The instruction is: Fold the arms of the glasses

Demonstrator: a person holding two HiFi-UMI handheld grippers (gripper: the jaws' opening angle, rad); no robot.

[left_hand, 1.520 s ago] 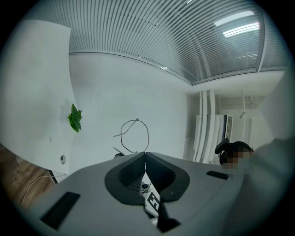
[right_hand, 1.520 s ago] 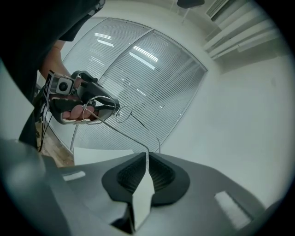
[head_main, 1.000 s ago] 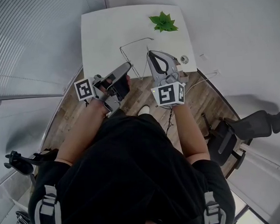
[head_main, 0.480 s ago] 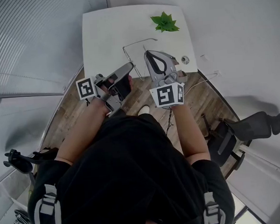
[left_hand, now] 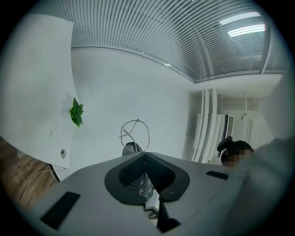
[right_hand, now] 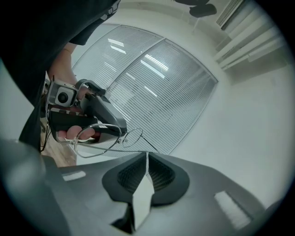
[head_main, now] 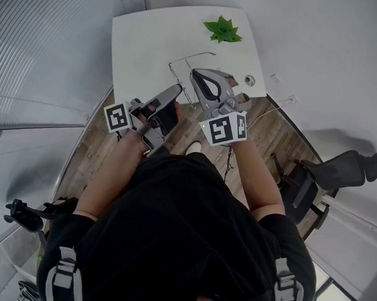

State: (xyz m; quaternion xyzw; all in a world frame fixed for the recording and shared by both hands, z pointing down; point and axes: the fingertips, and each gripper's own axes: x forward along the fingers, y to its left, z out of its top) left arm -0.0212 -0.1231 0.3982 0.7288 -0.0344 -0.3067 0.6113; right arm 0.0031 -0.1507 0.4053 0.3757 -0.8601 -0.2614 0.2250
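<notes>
- Head view: I have both forearms reaching forward with the hands close together at the near edge of the white surface [head_main: 137, 48]. The left tool [head_main: 177, 89] angles in from the left. The right tool [head_main: 195, 75] sits just beside it and points away from me. The glasses [head_main: 191, 57] are a thin wire outline at the two tips. I judge them to be held up off the surface, not lying on it. A green plant [head_main: 222, 30] sits well apart at the far edge.
- Left gripper view: the left tool [left_hand: 145, 153] is tipped upward toward the wall and ceiling. Its jaws are pressed together on the frame of the glasses [left_hand: 135, 135], and one lens loop stands up out of the tip. This is my anchoring hand.
- Right gripper view: the right tool [right_hand: 146, 154] lies roughly level and faces the left tool [right_hand: 117, 128]. Its jaws are nearly together and have just been closing a little. One straight arm of the glasses [right_hand: 94, 138] runs into the tip, so I read it as pinched there.
- Step in hand, as I judge it: the first arm is gripped and stands unfolded, so folding is about to start.
- The next move calls for keeping the left hand steady. The right hand should swing the arm in an arc about its hinge toward the lenses, with a light grip so the thin wire doesn't bend.
</notes>
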